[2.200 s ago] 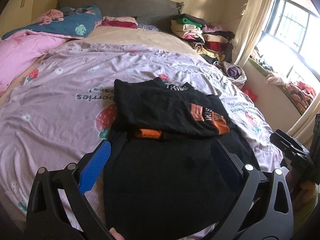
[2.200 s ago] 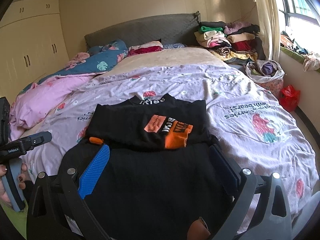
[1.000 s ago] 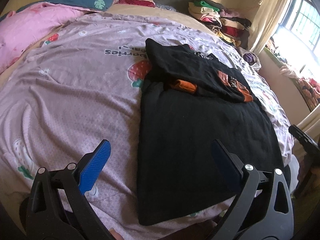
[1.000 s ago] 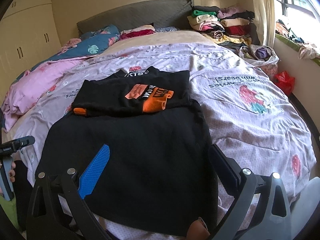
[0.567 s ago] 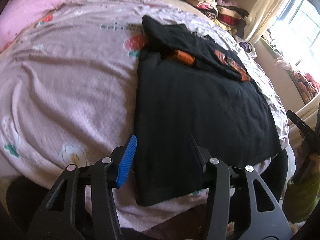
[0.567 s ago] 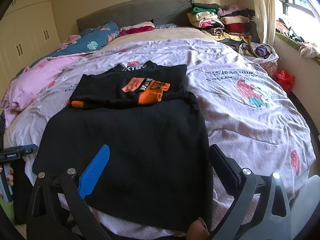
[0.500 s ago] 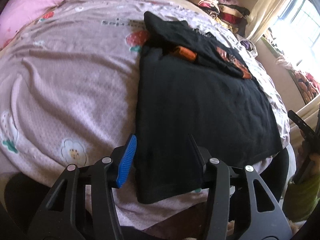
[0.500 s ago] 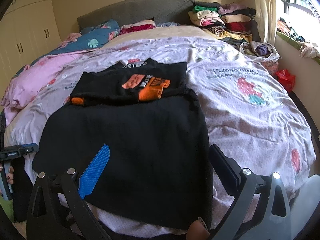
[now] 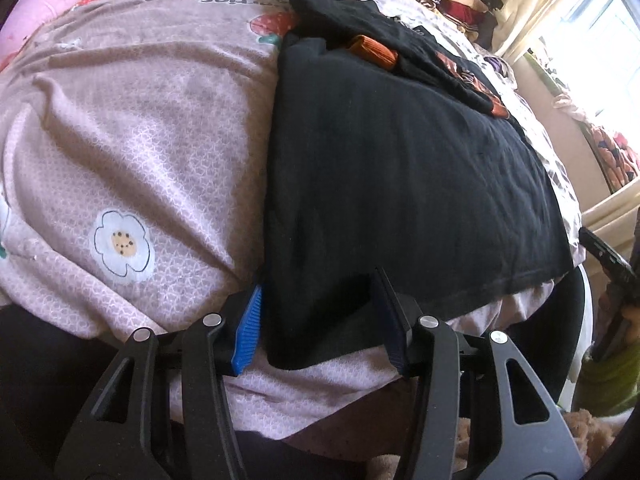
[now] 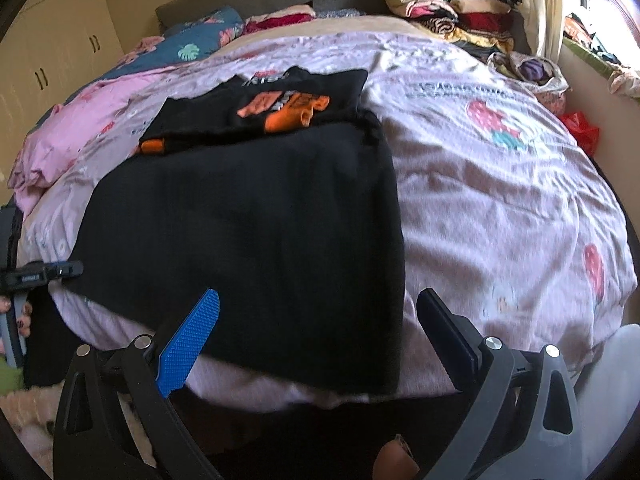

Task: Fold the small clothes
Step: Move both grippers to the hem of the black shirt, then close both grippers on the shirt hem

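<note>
Pink bedspread (image 9: 132,128) carries soft, limp black shirt (image 9: 392,168); I straddle its near hem corners, left gripper (image 9: 320,320) jaws half-spread, right gripper (image 10: 320,336) jaws wide.

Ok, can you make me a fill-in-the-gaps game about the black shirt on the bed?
1. The black shirt lies on a bedsheet printed with red ____.
2. The shirt's print is coloured ____.
3. The left tool has the shirt's near ____ corner between its pads.
4. The right tool stands ____.

Missing words: strawberries; orange; left; open
</note>
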Available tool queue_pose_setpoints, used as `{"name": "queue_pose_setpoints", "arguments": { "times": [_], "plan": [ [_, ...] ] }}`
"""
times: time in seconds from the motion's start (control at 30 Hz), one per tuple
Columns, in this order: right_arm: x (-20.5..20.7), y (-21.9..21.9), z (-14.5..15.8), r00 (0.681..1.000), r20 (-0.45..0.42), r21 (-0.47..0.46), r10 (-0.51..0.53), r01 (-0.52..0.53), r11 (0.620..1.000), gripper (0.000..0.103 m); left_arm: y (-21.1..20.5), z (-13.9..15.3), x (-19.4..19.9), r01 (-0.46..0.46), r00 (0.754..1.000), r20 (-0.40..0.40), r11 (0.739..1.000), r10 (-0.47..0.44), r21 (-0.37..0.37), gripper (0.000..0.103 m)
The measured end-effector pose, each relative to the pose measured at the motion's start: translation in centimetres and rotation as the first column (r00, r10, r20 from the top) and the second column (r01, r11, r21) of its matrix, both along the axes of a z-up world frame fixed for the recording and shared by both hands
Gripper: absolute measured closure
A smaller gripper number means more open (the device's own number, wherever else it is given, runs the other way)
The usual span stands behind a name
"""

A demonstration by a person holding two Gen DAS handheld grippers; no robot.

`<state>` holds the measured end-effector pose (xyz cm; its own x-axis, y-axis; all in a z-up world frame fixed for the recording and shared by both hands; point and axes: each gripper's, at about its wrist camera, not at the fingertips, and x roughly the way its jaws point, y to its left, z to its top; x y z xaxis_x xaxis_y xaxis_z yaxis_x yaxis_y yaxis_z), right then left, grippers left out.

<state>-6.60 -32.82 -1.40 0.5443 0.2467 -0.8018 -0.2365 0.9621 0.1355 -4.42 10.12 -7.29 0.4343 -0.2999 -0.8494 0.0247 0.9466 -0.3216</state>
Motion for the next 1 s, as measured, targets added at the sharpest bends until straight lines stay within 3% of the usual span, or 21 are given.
{"name": "queue_pose_setpoints", "arguments": {
  "times": [0.1, 0.2, 0.27, 0.37, 0.67, 0.77, 0.9, 1.0],
  "plan": [
    [-0.2, -0.5, -0.6, 0.999, -0.028, 0.019, 0.019, -0.018, 1.0, 0.009, -0.1, -0.1, -0.1, 0.002, 1.0, -0.001, 1.0, -0.002, 0.004, 0.061],
    [0.1, -0.9, -1.6, 0.997, -0.071, 0.03, 0.023, -0.021, 0.999, 0.028, -0.1, -0.1, -0.1, 0.002, 1.0, -0.002, 1.0, -0.002, 0.007, 0.06],
    [0.3, -1.3, -2.2, 0.996, -0.09, 0.024, 0.013, -0.011, 1.0, 0.032, -0.1, -0.1, -0.1, -0.001, 1.0, -0.002, 1.0, 0.001, 0.005, 0.06],
    [0.4, -1.8, -2.9, 0.995, -0.103, 0.032, 0.002, 0.001, 0.999, 0.046, 0.0, -0.2, -0.1, -0.003, 1.0, -0.002, 1.0, 0.003, 0.003, 0.06],
    [0.3, -3.2, -3.4, 0.993, -0.117, 0.063, -0.012, 0.02, 0.998, 0.051, 0.1, -0.4, 0.1, -0.008, 1.0, -0.002, 1.0, 0.008, -0.004, 0.06],
    [0.1, -3.0, -3.6, 0.991, -0.131, 0.08, 0.016, -0.005, 0.997, 0.081, 0.2, -0.6, 0.2, -0.013, 1.0, -0.001, 1.0, 0.013, -0.008, 0.06],
    [-0.5, -2.6, -2.5, 0.994, -0.09, 0.116, 0.055, -0.045, 0.992, 0.089, -0.1, -0.6, 0.3, -0.015, 1.0, 0.005, 1.0, 0.015, 0.004, 0.061],
    [-0.9, -2.6, -0.9, 0.997, -0.037, 0.157, 0.065, -0.059, 0.986, 0.092, -0.1, -0.4, 0.3, -0.023, 1.0, 0.015, 1.0, 0.023, 0.021, 0.073]
  ]
}}
